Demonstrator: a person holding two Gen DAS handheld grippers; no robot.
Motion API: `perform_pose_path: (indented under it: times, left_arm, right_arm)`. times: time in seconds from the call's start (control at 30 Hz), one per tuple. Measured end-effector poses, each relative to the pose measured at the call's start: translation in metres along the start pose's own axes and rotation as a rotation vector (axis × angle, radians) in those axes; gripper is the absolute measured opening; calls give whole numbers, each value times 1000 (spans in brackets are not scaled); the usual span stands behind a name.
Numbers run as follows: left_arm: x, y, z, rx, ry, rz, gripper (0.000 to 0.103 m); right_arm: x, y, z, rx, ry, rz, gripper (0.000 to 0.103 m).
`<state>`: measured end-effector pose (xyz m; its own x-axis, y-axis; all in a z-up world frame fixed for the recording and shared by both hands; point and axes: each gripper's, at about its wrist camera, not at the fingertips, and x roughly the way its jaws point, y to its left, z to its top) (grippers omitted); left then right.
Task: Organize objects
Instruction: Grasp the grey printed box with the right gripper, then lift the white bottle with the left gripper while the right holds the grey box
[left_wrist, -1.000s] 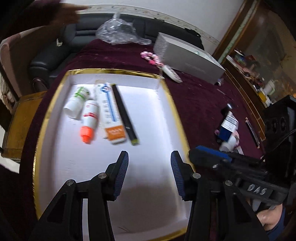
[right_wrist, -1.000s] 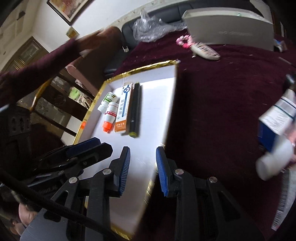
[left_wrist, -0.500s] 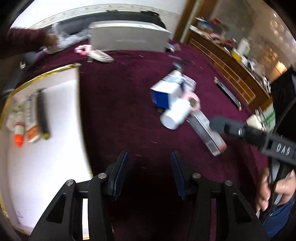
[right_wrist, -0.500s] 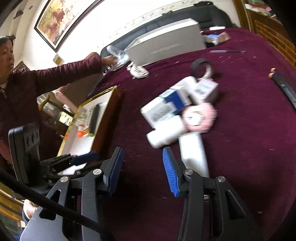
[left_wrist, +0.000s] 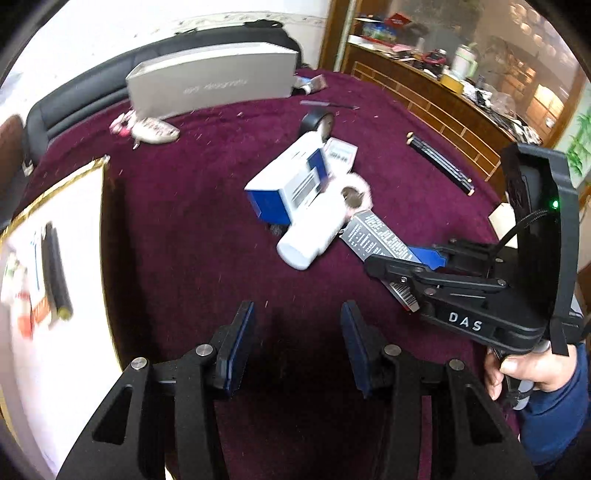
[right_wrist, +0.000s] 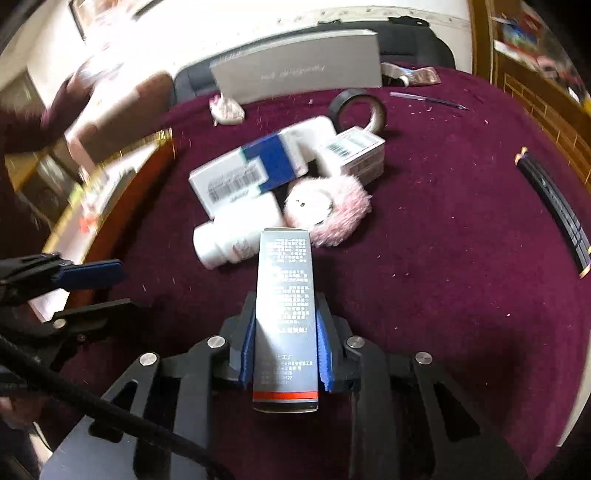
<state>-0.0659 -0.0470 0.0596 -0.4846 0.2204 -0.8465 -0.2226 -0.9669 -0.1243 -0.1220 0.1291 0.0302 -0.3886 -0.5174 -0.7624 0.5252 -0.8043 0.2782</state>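
right gripper (right_wrist: 284, 354) clamped on the long grey box (right_wrist: 285, 295)
its fingers just closed around the printed, red-striped box over the maroon worktop (right_wrist: 443, 240); left gripper (left_wrist: 297, 347) fingers apart, empty.

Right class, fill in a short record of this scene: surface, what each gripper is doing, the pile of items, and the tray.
surface: dark red tablecloth
right gripper: jaws have just been closing, now shut on a long grey carton
left gripper: open, nothing between the jaws
pile: blue and white box, white bottle lying on its side, pink fluffy round item, small white box, black tape roll
tray: white, gold rim, at left, already holding items
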Motion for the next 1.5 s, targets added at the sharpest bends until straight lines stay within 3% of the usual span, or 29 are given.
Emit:
perform_pose_path:
  times: [0.13, 0.27, 0.37, 0.5, 0.7, 0.73, 0.77, 0.8, 0.97, 1.07, 1.1, 1.17, 1.23, 1.3, 1.37, 1.5]
  left_arm:
    - [14, -10, 19, 61, 17, -14, 41]
    - [37, -19, 36, 128, 27, 102, 41]
    - [49, -22, 44, 150, 26, 114, 41]
    - [65, -31, 58, 162, 25, 76, 41]
    - [77, -50, 58, 216, -8, 123, 48]
    - [76, -52, 53, 225, -5, 122, 48]
    - [75, -54, 48, 227, 0, 116, 40]
    - [75, -53, 43, 221, 13, 111, 31]
    - [62, -43, 17, 135, 14, 77, 30]
    - [63, -42, 20, 100, 8, 82, 30]
    - [65, -43, 23, 89, 5, 96, 31]
    - [72, -43, 30, 61, 13, 124, 48]
    - [74, -40, 31, 30, -7, 111, 48]
    - [71, -42, 24, 38, -40, 113, 43]
    - [67, -41, 18, 13, -57, 89, 30]
    - [57, -45, 7, 6, -57, 96, 30]
  right_arm:
    - [-19, -39, 2, 139, -104, 94, 24]
    - [-23, -64, 0, 231, -104, 129, 24]
    - [-20, -64, -3, 238, -88, 128, 24]
    - [-19, -65, -4, 245, -80, 135, 24]
    - [-16, -65, -5, 246, -78, 135, 24]
    - [-16, -64, -5, 242, -78, 132, 24]
    - [-16, -64, -5, 237, -77, 128, 24]
    - [-16, -62, -5, 230, -76, 122, 24]
    - [-16, -55, -4, 197, -69, 115, 24]
    - [-14, -48, -3, 164, -64, 103, 24]
    - [-14, -46, -3, 150, -64, 91, 24]
    - [-13, -45, -2, 140, -64, 79, 24]
    - [-12, -47, -2, 145, -60, 81, 24]
    - [-12, -48, -2, 147, -59, 84, 24]
    - [-12, -45, -1, 135, -59, 74, 24]
    - [-12, -42, -2, 117, -56, 72, 24]
